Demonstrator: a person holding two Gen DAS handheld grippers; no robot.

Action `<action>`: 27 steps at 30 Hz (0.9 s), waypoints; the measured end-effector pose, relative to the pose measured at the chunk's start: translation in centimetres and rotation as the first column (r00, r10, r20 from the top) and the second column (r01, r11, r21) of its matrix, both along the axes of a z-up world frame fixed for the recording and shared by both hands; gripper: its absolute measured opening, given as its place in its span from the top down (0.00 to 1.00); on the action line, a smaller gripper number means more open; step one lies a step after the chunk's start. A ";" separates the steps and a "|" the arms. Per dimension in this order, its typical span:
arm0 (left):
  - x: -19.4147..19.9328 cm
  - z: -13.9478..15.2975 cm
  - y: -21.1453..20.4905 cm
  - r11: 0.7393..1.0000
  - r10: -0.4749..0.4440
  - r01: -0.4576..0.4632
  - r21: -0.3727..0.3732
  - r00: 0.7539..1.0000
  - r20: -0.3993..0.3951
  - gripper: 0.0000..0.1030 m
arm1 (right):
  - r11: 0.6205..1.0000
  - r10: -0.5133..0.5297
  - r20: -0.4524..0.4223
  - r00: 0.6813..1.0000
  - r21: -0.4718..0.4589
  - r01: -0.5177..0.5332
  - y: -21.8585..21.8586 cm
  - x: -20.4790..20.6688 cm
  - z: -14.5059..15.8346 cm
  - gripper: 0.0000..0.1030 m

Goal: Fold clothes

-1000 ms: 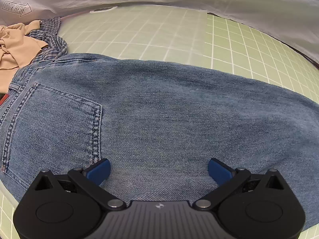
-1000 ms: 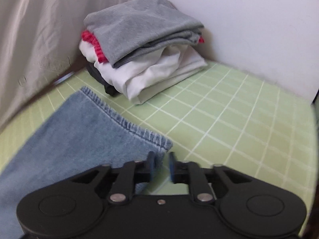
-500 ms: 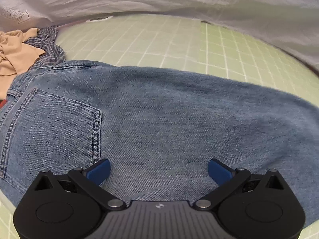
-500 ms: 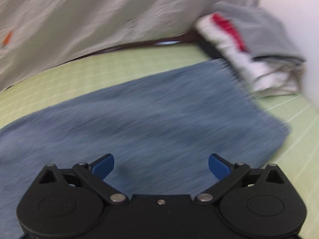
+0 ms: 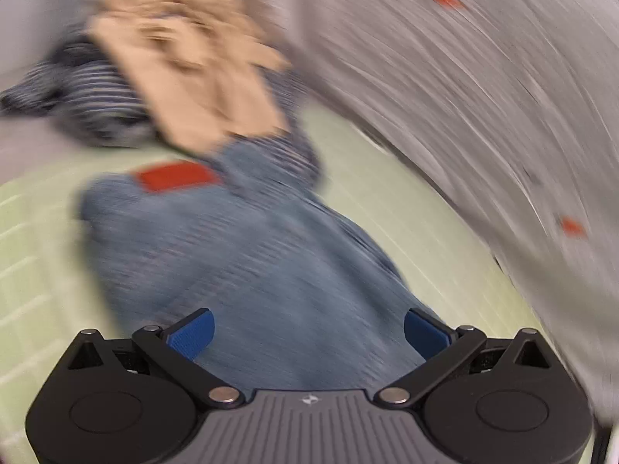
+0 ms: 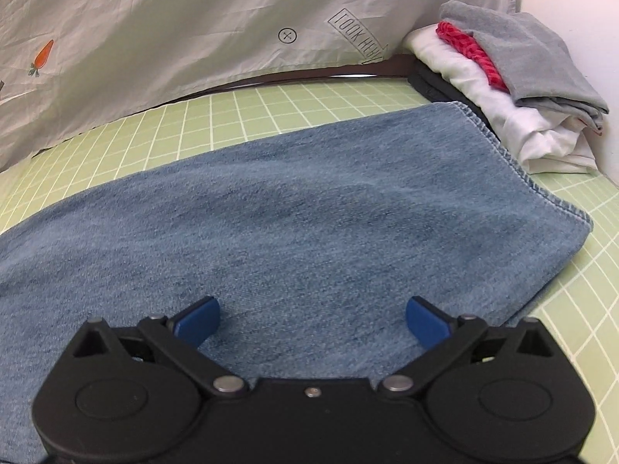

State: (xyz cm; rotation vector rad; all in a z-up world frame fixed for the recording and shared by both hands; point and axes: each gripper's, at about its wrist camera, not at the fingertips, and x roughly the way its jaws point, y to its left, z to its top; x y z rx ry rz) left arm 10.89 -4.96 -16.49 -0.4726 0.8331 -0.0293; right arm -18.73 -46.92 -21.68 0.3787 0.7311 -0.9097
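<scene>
jeans (image 6: 294, 208) lie flat under the right gripper (image 6: 312, 319) and left gripper (image 5: 307, 330), fingers spread apart on both

Both wrist cameras look steeply down, close over the jeans (image 6: 271, 232) — left view blurred, right sharp — sharing that denim

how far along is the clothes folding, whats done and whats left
Done: a folded stack sits at the mat's far right corner. In hand: the jeans lie flat, not yet folded over; both the right gripper and left gripper are open above them. Left: a beige garment and a plaid one, still crumpled.
</scene>
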 end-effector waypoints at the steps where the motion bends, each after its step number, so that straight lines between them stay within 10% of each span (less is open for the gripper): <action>1: -0.2 0.0 1.0 1.000 0.029 -0.029 0.010 1.000 0.004 0.00 | 1.000 -0.002 0.001 1.000 -0.001 0.002 0.0 0.0 0.0 0.00; 9: -0.2 -1.2 6.8 0.980 0.200 -0.200 0.009 0.980 -0.015 0.00 | 0.999 -0.011 0.030 0.999 -0.046 0.013 0.8 -0.3 -0.3 0.00; 23: 3.5 -3.9 7.0 0.969 0.244 -0.245 -0.014 0.969 -0.029 0.02 | 0.997 0.013 0.052 0.999 -0.076 -0.009 1.0 -0.7 -0.5 0.00; 25: 3.8 -3.9 7.1 0.969 0.243 -0.243 -0.031 0.970 -0.016 0.15 | 0.997 0.013 0.052 0.999 -0.076 -0.009 1.0 -0.8 -0.5 0.00; 27: 3.8 -3.4 7.1 0.968 0.248 -0.248 -0.035 0.969 0.007 0.56 | 0.997 0.013 0.054 0.998 -0.079 -0.009 1.1 -0.8 -0.5 0.00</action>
